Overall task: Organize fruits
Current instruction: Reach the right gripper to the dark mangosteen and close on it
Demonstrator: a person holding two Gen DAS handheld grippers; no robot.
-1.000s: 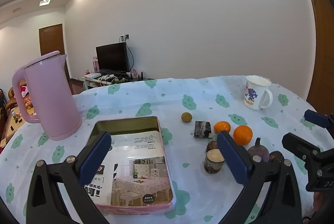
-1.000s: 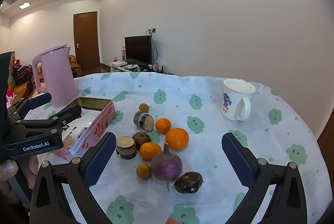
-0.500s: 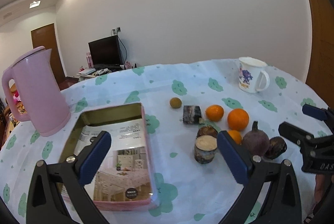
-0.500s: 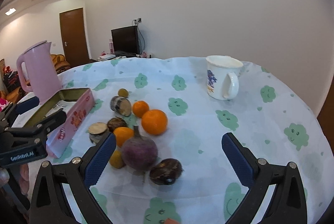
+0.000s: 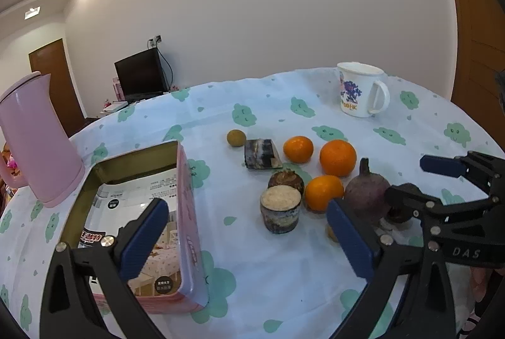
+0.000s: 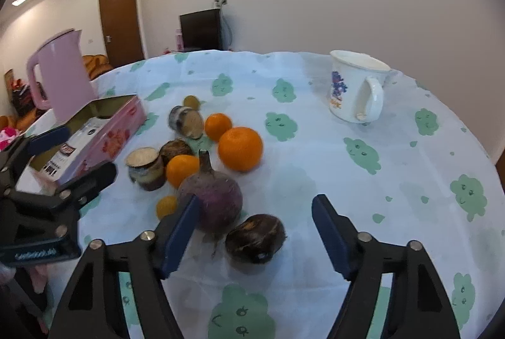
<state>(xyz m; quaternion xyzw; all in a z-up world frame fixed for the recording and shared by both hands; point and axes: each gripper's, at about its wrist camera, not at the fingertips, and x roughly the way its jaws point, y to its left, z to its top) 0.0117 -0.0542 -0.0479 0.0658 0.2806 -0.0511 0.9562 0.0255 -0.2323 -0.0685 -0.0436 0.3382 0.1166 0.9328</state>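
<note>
At the left of the cloud-printed tablecloth (image 5: 277, 272), the tall pink plastic kettle (image 5: 34, 143) stood clear of the work, and beside it we had the open pink rectangular tin (image 5: 186, 212) lying lid-off, apparently ready to receive the fruit. Our left gripper (image 5: 243, 241) hung spread wide and empty between the tin and the pile. The small orange mandarins (image 6: 217, 125), the large round orange (image 6: 240, 148), cut brown root pieces (image 6: 146, 163) and the purple round beet (image 6: 213, 201) sat bunched mid-table, none yet sorted. Our right gripper (image 6: 255, 239) was closing around the dark brown chestnut-like piece (image 6: 255, 238), its pads not yet touching it. Far right stood the white printed mug (image 6: 355, 87).
</note>
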